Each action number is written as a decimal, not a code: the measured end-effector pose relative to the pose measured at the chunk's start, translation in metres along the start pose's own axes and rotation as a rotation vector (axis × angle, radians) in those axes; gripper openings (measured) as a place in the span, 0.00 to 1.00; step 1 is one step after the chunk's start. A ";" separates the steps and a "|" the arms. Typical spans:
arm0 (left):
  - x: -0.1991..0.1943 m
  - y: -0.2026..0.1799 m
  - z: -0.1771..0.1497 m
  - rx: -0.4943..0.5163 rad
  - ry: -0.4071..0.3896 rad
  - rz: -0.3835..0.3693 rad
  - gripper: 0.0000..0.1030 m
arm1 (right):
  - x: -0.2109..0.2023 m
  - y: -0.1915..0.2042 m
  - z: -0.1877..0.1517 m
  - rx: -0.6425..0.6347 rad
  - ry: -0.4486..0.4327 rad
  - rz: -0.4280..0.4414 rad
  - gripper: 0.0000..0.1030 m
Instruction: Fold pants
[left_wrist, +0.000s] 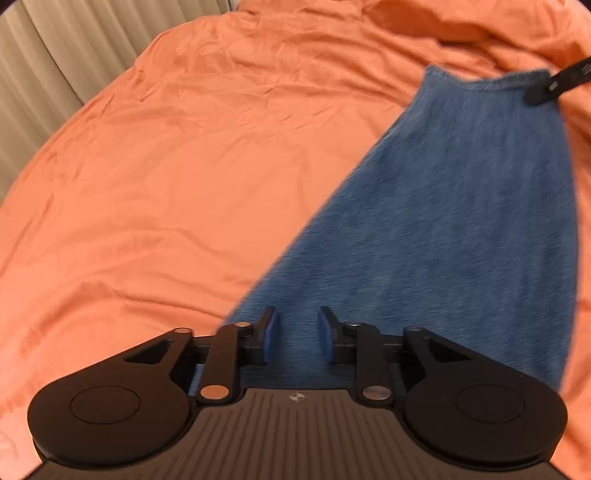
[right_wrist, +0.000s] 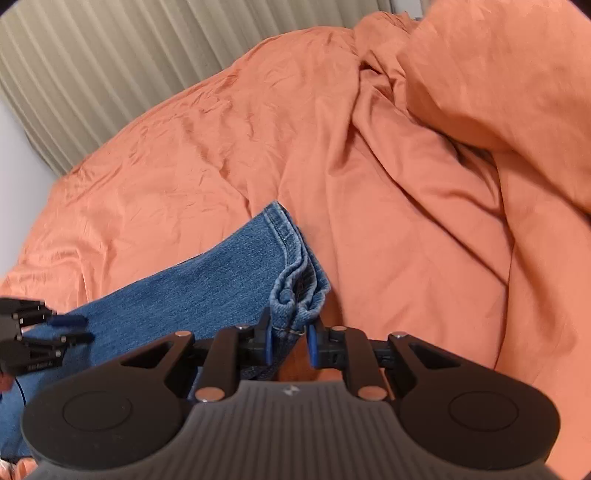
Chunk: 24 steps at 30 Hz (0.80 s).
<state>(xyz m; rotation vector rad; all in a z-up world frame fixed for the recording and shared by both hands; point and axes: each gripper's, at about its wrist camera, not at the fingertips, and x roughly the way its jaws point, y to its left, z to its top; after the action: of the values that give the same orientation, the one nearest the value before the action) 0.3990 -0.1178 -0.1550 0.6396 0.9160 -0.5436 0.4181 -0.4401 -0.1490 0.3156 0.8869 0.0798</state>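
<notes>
Blue denim pants (left_wrist: 461, 206) lie stretched over an orange bed sheet (left_wrist: 166, 166). In the left wrist view my left gripper (left_wrist: 296, 338) is over one end of the denim, jaws apart with cloth between the blue pads. My right gripper's fingers (left_wrist: 550, 86) pinch the far hem. In the right wrist view my right gripper (right_wrist: 290, 339) holds the bunched hem of the pants (right_wrist: 221, 280) between its pads, with a gap still showing. My left gripper (right_wrist: 70, 328) shows at the left edge over the denim.
A rumpled orange duvet (right_wrist: 498, 92) is heaped at the right. Beige pleated curtains (right_wrist: 110, 62) hang behind the bed. The sheet spreads wide to the left of the pants.
</notes>
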 end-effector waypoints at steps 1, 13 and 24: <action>0.004 0.003 0.001 0.021 0.022 0.017 0.23 | -0.002 0.001 0.002 -0.008 0.001 -0.006 0.12; 0.028 0.002 0.007 0.058 0.059 0.070 0.06 | -0.016 0.024 0.008 -0.065 -0.009 -0.048 0.12; -0.052 -0.066 -0.038 0.063 0.049 -0.072 0.06 | -0.034 0.043 0.013 -0.080 -0.033 -0.073 0.12</action>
<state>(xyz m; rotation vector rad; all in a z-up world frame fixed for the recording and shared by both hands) 0.3078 -0.1285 -0.1460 0.6815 0.9739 -0.6258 0.4095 -0.4086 -0.1031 0.2087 0.8598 0.0423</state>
